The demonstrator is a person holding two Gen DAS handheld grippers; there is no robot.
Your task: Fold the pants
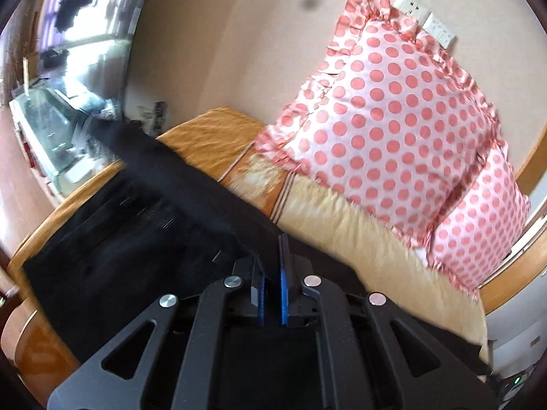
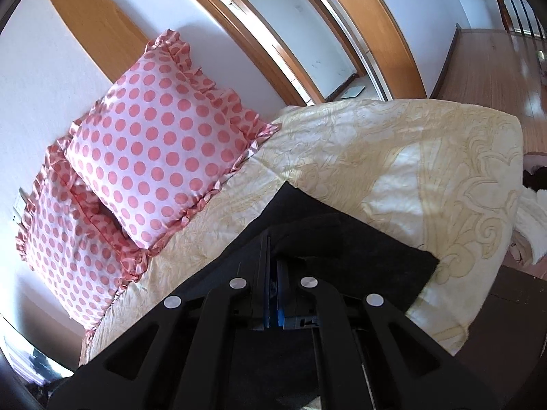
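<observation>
The black pants [image 1: 112, 253] lie on the bed, spread over the cream quilt [image 2: 393, 157] and an orange cover [image 1: 208, 136]. Motion blur smears the fabric in the left wrist view, so seams and legs cannot be told apart, and each tool's own frame hides the cloth nearest the camera. A raised band of pants runs from the left tool [image 1: 272, 273] up and away to the left; its blue pads pinch that band. The right tool [image 2: 273, 270] is pressed together on a fold of the pants [image 2: 324, 239]. Two pink polka-dot pillows [image 2: 160, 147] lean against the wall [image 1: 222, 34] just beyond.
</observation>
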